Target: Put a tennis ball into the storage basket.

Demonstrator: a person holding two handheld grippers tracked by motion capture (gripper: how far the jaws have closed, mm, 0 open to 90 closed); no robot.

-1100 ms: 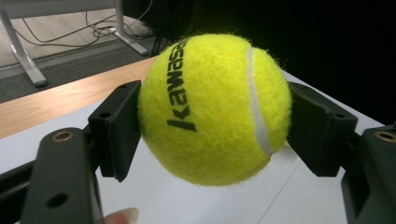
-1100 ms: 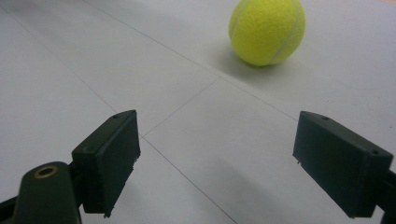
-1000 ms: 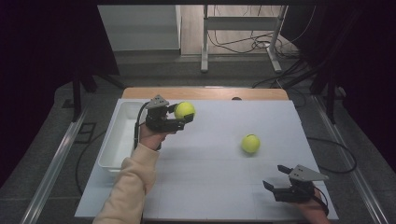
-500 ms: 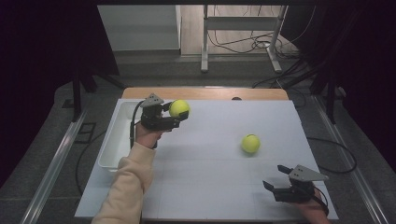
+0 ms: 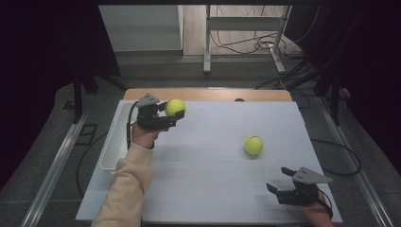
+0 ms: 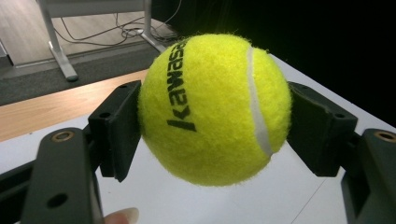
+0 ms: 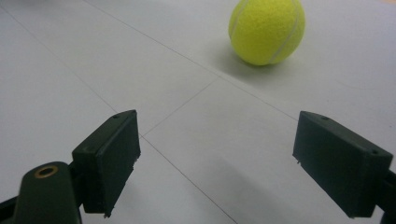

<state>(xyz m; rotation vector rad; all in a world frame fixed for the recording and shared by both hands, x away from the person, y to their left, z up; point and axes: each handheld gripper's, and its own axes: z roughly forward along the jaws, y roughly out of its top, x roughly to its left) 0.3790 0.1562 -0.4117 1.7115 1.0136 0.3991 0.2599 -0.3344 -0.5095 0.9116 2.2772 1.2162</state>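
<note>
We have the tennis ball (image 6: pixel 212 109) clamped across its middle in the left gripper (image 5: pixel 166 116), lifted near the white bin (image 5: pixel 115 142). It looks light, springy and fuzzy, so it should grip well. Our right gripper (image 5: pixel 282 180) rests wide open and empty, near the second ball (image 5: pixel 254 145).

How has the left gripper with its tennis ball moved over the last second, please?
Yes, slightly: the left gripper, shut on the tennis ball, has drifted left toward the white bin and a little farther from the loose ball.
</note>
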